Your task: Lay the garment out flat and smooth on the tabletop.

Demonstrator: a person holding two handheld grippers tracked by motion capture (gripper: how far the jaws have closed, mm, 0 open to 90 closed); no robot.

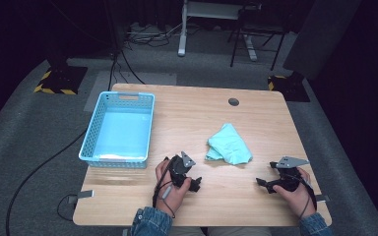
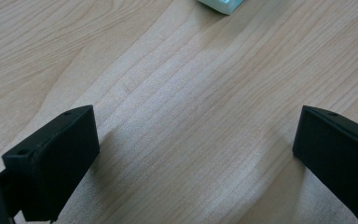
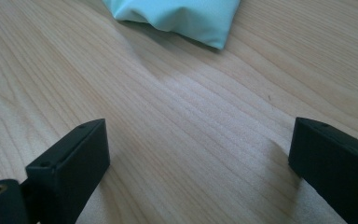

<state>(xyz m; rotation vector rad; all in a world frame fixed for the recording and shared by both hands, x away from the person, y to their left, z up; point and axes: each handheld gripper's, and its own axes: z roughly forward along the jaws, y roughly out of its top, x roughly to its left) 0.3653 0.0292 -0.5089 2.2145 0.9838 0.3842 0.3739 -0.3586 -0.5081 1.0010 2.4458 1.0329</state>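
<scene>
The person's left gripper [image 1: 195,183] rests low over the pale wooden worktop [image 1: 202,123], held in the left hand [image 1: 170,184] near the worktop's front edge. In the left gripper view its two black fingers [image 2: 51,163] stand wide apart with nothing but bare wood grain between them. The crumpled mint-green cloth [image 1: 229,145] lies ahead of those fingers and a little to their right, near but not touching; just one corner of the cloth [image 2: 221,4] pokes in at the top of that view.

The right gripper [image 1: 265,184] sits in the right hand [image 1: 295,189], also near the front edge, its grey three-cornered plate [image 1: 289,162] on top. Its fingers [image 3: 70,163] are likewise spread wide and hold nothing. In the right gripper view the cloth [image 3: 177,18] lies ahead of them, apart from both, its folded edge casting a soft shadow on the wood. In the high view the cloth sits between the two grippers and farther from the person than either.

A light blue perforated plastic basket [image 1: 91,147] stands well off to the left of the left gripper's fingers, by the worktop's left edge.
</scene>
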